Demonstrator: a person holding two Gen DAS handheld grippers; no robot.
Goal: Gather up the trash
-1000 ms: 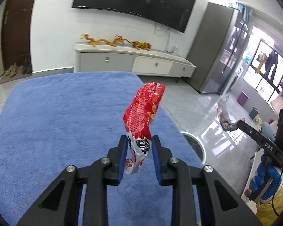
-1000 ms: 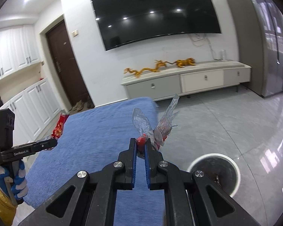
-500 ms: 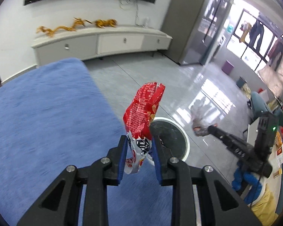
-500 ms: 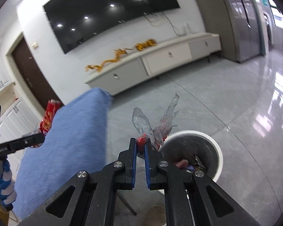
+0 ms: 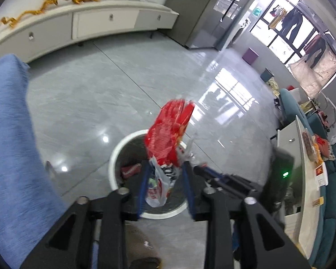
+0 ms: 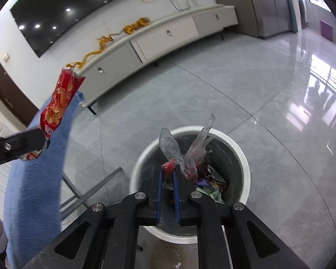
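Observation:
My left gripper [image 5: 165, 174] holds a red snack bag [image 5: 168, 139] upright, directly above a round white bin [image 5: 114, 157] on the floor. The bag sits loosely between the blue pads, with gaps at both sides. My right gripper [image 6: 168, 174] is shut on a crumpled clear wrapper with a red bit [image 6: 181, 150] and hangs over the same white bin [image 6: 244, 159], which has several wrappers inside. The red snack bag [image 6: 58, 103] and the left gripper [image 6: 15, 145] also show at the left of the right wrist view.
A blue-covered table [image 5: 9, 139] lies to the left, with metal legs [image 6: 82, 192] beside the bin. A white TV cabinet [image 6: 168, 35] stands along the far wall on a glossy grey tile floor. Teal sofa and white counter [image 5: 306, 157] are at the right.
Both grippers moved off the blue table and now hang over the white bin. The left gripper's fingers have spread a little around the red bag. The right gripper stays shut on its wrapper.

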